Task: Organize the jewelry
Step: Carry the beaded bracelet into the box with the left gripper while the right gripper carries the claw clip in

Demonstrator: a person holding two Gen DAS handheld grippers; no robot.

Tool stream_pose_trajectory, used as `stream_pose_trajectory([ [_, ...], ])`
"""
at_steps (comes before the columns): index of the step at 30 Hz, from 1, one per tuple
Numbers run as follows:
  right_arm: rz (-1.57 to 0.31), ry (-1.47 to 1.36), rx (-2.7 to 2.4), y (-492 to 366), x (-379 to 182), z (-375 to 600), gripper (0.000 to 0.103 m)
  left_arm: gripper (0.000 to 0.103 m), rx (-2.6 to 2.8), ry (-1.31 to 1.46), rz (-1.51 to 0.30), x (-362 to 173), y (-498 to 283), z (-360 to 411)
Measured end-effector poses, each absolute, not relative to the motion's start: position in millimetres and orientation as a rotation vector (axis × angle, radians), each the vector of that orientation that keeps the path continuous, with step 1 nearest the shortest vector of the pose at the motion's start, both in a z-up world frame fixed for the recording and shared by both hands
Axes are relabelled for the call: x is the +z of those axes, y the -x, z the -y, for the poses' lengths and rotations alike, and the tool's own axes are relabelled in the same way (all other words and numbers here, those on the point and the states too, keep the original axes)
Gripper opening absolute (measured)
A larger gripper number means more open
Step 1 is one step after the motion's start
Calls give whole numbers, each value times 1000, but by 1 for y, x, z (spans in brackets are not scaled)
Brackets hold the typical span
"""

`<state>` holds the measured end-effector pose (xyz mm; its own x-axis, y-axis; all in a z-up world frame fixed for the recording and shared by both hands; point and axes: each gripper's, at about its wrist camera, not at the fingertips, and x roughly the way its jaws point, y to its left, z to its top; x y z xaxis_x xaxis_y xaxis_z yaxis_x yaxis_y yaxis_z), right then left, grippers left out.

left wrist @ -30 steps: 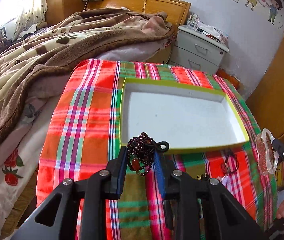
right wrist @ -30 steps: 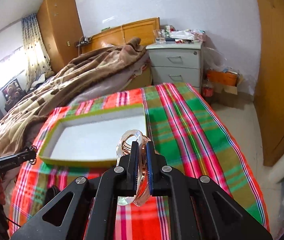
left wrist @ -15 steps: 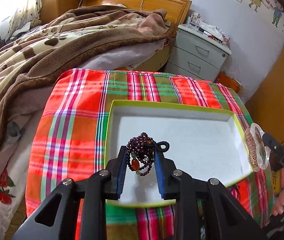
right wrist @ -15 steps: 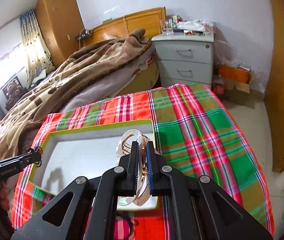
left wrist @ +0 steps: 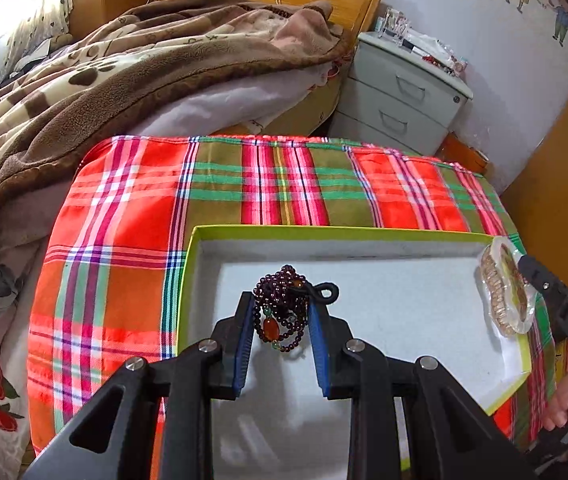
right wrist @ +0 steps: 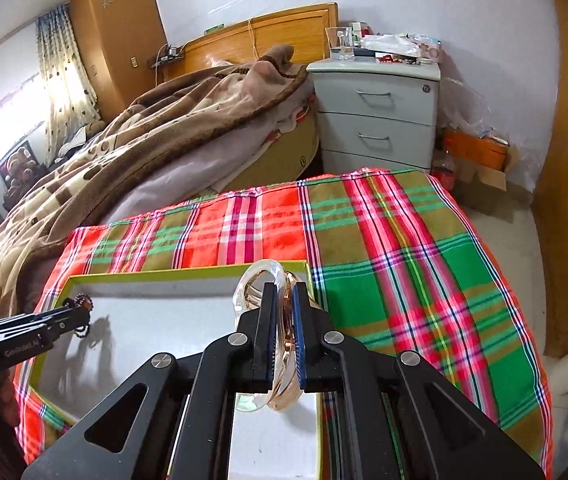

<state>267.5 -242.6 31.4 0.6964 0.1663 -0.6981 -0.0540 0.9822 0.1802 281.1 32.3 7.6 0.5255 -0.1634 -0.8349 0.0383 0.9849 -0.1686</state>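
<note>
The left gripper (left wrist: pixel 282 320) clamps a dark beaded bracelet (left wrist: pixel 282 312) above the left half of the green-rimmed tray (left wrist: pixel 323 233). The right gripper (right wrist: pixel 284 320) pinches two clear bangles (right wrist: pixel 262 284) over the tray's right edge.

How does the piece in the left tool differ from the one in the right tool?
The beaded bracelet in the left tool is dark purple-red small beads with an orange bead, bunched in limp loops; the clear bangles in the right tool are rigid, see-through rings. The beads keep their tool's pads well apart; the bangles are pinched between nearly closed pads. Both hang over the white tray.
</note>
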Motion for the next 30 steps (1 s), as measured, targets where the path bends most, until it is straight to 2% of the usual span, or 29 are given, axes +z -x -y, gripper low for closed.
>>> stream_pose_trajectory([
  [30,-778,-16,128,-278,18,214,9,30,-83,108,-1025,-7,-288,-28],
])
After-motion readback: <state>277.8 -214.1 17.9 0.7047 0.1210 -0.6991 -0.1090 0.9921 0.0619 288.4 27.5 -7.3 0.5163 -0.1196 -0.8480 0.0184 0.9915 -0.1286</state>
